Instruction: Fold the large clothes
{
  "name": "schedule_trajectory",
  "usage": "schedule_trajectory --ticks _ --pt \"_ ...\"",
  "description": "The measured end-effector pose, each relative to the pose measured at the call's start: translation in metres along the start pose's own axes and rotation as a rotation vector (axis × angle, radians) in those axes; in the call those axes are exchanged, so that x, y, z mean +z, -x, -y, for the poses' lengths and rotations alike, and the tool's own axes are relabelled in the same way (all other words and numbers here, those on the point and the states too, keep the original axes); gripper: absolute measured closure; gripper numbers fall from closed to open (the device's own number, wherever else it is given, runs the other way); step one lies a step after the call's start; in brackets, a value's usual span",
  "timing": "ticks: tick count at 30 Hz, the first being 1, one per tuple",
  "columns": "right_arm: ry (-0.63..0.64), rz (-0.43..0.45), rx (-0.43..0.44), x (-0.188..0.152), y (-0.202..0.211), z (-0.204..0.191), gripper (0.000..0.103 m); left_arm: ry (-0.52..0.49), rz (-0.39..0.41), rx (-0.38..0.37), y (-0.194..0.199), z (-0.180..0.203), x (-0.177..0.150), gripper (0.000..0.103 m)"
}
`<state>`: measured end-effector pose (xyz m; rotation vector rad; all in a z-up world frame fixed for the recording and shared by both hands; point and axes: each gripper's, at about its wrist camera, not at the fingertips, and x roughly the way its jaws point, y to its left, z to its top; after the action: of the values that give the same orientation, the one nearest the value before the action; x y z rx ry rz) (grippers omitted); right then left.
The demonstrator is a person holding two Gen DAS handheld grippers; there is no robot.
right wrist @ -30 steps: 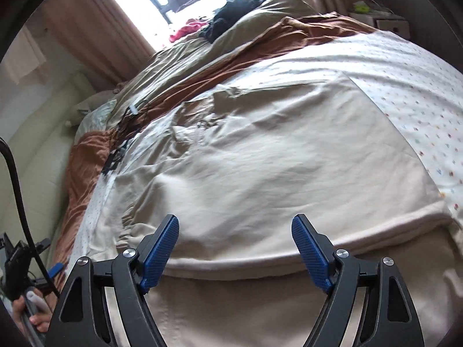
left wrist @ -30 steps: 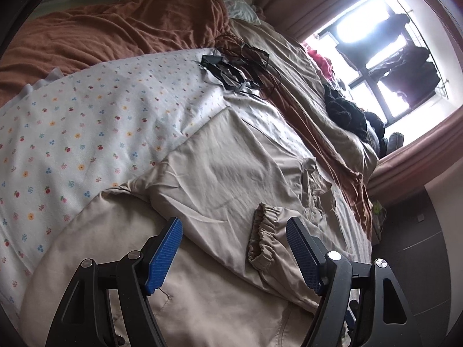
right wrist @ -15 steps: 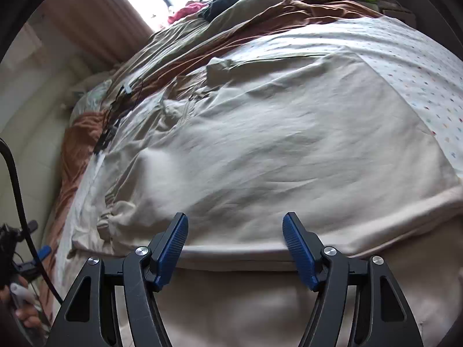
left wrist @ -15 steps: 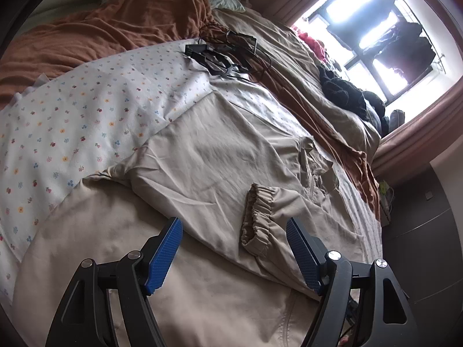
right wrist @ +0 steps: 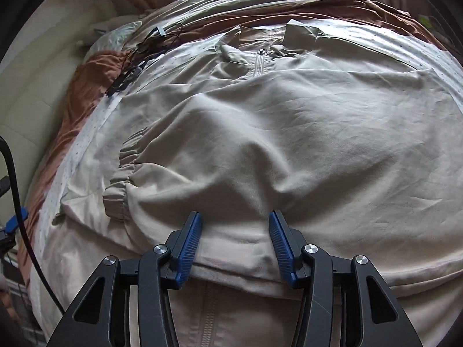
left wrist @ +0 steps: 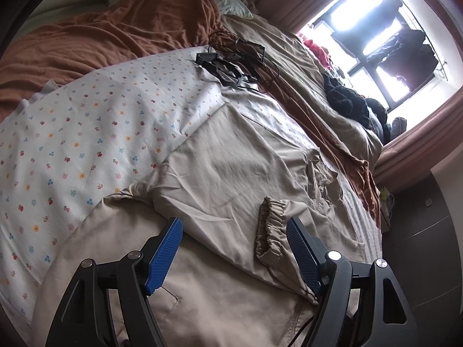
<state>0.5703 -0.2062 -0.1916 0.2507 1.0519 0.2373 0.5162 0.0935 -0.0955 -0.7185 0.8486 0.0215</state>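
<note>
My right tongs (right wrist: 233,244) have just been closing, their blue pads narrowing from a wide spread to a moderate gap, and they now straddle the folded hem edge of the beige jacket (right wrist: 289,133) without the pads visibly pinching the cloth, so I read them as released, not yet grasping. Compared with a second ago, this view has swung across the garment: the elastic cuff (right wrist: 121,173) of the folded-in sleeve now lies to the left of the pads, and the zip (right wrist: 258,63) and collar show at the far end. My left tongs (left wrist: 234,253) hang spread wide, much as a second ago, holding nothing, with the same gathered cuff (left wrist: 267,231) lying just inside the right-hand pad and the sleeve crossing the jacket body. The jacket lies flat on the bed, over a white flower-print sheet (left wrist: 86,133), with a rust-brown blanket (left wrist: 101,34) and a tangle of black cables (left wrist: 234,63) well beyond it. I judge that the right side is lining up a grip on the hem for the next fold.
</note>
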Motion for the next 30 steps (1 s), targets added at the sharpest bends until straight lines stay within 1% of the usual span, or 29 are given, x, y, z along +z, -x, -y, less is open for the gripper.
schedule_trajectory --ticks 2,5,9,11,12,13,17,19,20,21,23,25,28,30 --pt "-0.021 0.005 0.019 -0.003 0.013 0.003 0.053 0.009 -0.001 -0.002 0.002 0.000 0.000 0.028" --pt "-0.018 0.063 0.020 -0.014 0.045 0.007 0.053 -0.006 -0.007 -0.003 0.012 0.005 -0.001 0.028" --pt "-0.075 0.116 0.019 -0.035 0.090 0.026 0.053 -0.018 0.034 -0.016 0.042 0.017 -0.006 0.028" --pt "-0.105 0.157 -0.008 -0.048 0.117 0.039 0.044 -0.033 0.040 -0.025 0.058 0.026 -0.013 0.026" --pt "-0.116 0.182 -0.018 -0.054 0.131 0.045 0.035 -0.038 0.041 -0.035 0.065 0.031 -0.016 0.022" --pt "-0.128 0.211 -0.026 -0.062 0.147 0.051 0.030 -0.047 0.044 -0.050 0.073 0.037 -0.020 0.018" --pt "-0.175 0.266 -0.042 -0.092 0.204 0.074 0.021 -0.117 0.074 -0.107 0.109 0.061 -0.046 0.011" --pt "-0.192 0.294 -0.052 -0.107 0.231 0.082 0.011 -0.148 0.087 -0.125 0.127 0.067 -0.066 0.010" --pt "-0.202 0.313 -0.056 -0.115 0.244 0.086 0.008 -0.162 0.090 -0.134 0.134 0.069 -0.075 0.010" --pt "-0.214 0.331 -0.060 -0.123 0.257 0.089 0.002 -0.176 0.090 -0.144 0.141 0.070 -0.084 0.010" --pt "-0.242 0.360 -0.075 -0.137 0.279 0.095 0.000 -0.199 0.080 -0.166 0.152 0.070 -0.101 0.009" --pt "-0.265 0.384 -0.077 -0.150 0.297 0.099 0.000 -0.223 0.062 -0.163 0.163 0.069 -0.114 0.009" --pt "-0.293 0.410 -0.063 -0.174 0.321 0.104 0.000 -0.245 0.078 -0.179 0.187 0.061 -0.135 0.009" --pt "-0.307 0.424 -0.054 -0.189 0.334 0.106 0.000 -0.254 0.092 -0.176 0.202 0.053 -0.146 0.009"
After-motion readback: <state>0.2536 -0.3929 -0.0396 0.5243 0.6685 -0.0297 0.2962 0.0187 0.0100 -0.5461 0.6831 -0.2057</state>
